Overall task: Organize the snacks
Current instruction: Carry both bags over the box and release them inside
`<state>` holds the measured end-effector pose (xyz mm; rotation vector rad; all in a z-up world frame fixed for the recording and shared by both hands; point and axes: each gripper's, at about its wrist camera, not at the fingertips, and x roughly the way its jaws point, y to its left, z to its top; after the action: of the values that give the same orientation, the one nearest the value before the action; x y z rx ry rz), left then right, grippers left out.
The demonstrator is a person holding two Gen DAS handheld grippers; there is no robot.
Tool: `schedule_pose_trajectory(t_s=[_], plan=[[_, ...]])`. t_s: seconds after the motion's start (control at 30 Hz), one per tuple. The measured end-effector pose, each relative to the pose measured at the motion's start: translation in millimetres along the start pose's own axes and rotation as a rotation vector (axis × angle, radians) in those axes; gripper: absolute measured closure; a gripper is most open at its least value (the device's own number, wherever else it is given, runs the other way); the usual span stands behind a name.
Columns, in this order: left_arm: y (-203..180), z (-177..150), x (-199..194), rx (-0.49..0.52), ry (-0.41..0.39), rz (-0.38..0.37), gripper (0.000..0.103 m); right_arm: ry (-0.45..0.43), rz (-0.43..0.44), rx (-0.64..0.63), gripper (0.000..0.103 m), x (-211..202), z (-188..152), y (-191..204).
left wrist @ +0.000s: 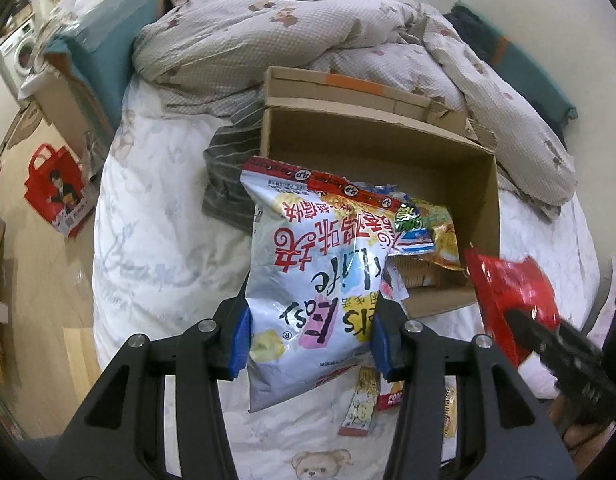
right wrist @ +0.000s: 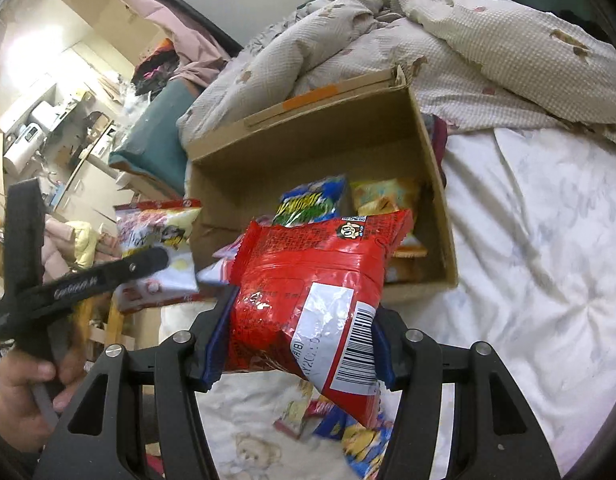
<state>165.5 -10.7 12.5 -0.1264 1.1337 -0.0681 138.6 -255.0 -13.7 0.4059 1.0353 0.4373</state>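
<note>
So both fingers are clamped: left gripper [left wrist: 310,344] on the silver-white crinkly chip bag [left wrist: 308,280], right gripper [right wrist: 299,344] on the red foil snack pack [right wrist: 312,284]. I'd drop them flat into the open brown cardboard box [left wrist: 448,156] at centre frame.

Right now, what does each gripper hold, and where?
Left tongs: silver snack bag, by its lower sides. Right tongs: red snack bag, near its barcode end.

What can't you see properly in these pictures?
- Left wrist view: the silver snack bag covers the near part of the cardboard box.
- Right wrist view: the red snack bag hides packets on the bed behind it.
- Left wrist view: the right gripper's fingers are cut off at the edge.
</note>
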Motion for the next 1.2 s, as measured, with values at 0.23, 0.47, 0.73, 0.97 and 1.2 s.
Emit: schedule_pose_trajectory(t_s=[0.23,0.47,0.73,0.97,1.2], plan=[[-13.2,16.2,24.2,0.045,0.02,0.015,0.059,-0.026,0.024,0.032,0.043,19.5,37.4,-11.6],[-28.1,30.1,48.0,0.094,0.03,0.045,0.059,-0.012,-0.002,0.036,0.043,50.2,62.5,-23.5],[-31.0,42.4,66.1,0.079,0.036,0.057,0.058,0.013,-0.003,0.044,0.043,69.1,76.6,-30.0],[-29.9,44.0,77.6,0.076,0.046,0.069,0.058,0.018,0.007,0.052,0.041,73.8,77.5,-30.0],[-30.2,46.2,80.7,0.08,0.034,0.086,0.057,0.03,0.012,0.079,0.04,77.1,76.8,-33.0]])
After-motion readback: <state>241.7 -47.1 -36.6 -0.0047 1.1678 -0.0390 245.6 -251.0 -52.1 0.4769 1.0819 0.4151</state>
